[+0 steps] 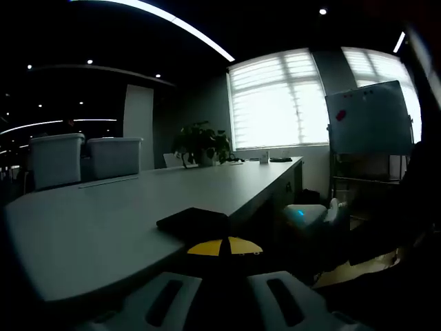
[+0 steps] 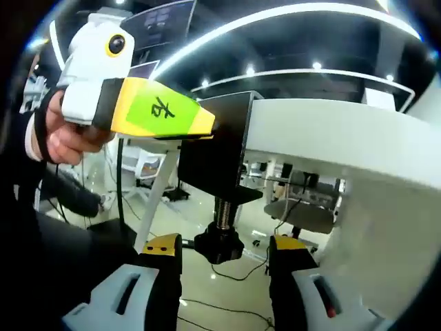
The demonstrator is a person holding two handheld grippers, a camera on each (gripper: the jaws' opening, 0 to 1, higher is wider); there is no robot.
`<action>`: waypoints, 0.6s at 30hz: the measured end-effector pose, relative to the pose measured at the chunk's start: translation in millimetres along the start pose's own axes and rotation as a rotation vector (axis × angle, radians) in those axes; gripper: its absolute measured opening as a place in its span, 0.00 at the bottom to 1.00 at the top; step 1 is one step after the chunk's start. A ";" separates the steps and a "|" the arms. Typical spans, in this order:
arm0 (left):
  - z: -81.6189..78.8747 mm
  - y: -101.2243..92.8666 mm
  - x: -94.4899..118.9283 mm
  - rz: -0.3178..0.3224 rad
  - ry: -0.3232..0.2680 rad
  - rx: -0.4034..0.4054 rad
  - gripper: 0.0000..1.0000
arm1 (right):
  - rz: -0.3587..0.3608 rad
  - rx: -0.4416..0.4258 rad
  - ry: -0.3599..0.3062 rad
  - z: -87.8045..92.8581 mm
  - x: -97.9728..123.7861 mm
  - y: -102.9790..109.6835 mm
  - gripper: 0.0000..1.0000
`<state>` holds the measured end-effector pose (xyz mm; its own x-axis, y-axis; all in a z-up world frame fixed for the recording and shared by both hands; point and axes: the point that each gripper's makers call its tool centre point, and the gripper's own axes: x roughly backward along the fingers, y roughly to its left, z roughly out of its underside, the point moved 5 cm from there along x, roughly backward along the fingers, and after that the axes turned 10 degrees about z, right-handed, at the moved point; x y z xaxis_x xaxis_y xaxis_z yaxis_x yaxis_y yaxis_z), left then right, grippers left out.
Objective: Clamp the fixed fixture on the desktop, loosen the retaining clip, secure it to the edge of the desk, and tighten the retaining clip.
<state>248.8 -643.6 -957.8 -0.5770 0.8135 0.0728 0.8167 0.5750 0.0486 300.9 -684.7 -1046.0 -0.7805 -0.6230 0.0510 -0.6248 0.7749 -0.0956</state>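
My left gripper is closed on the black fixture, which straddles the desk edge. My right gripper has its jaws spread either side of the retaining clip's knob (below the fixture), not quite touching it.

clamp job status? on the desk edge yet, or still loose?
Done: the black clamp fixture sits over the desk edge, its top plate on the desktop, held by the left gripper. In hand: the right gripper is open, jaws either side of the screw knob below the desk, not closed on it. Left: grip and turn the knob; whether the screw is tight yet can't be judged.
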 end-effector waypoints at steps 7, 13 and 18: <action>0.0 2.1 0.0 0.024 -0.007 0.002 0.01 | 0.183 -0.072 0.011 2.3 8.9 21.2 0.46; -0.6 2.6 1.1 0.021 -0.013 0.002 0.01 | 0.279 -0.025 0.040 1.8 8.7 12.4 0.50; -0.5 2.8 0.8 0.019 -0.015 0.003 0.01 | 0.322 -0.009 0.058 3.7 7.2 12.2 0.47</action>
<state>250.6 -641.4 -957.1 -0.5615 0.8254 0.0587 0.8275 0.5597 0.0443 287.8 -680.1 -1050.5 -0.9378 -0.3387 0.0756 -0.3454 0.9323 -0.1074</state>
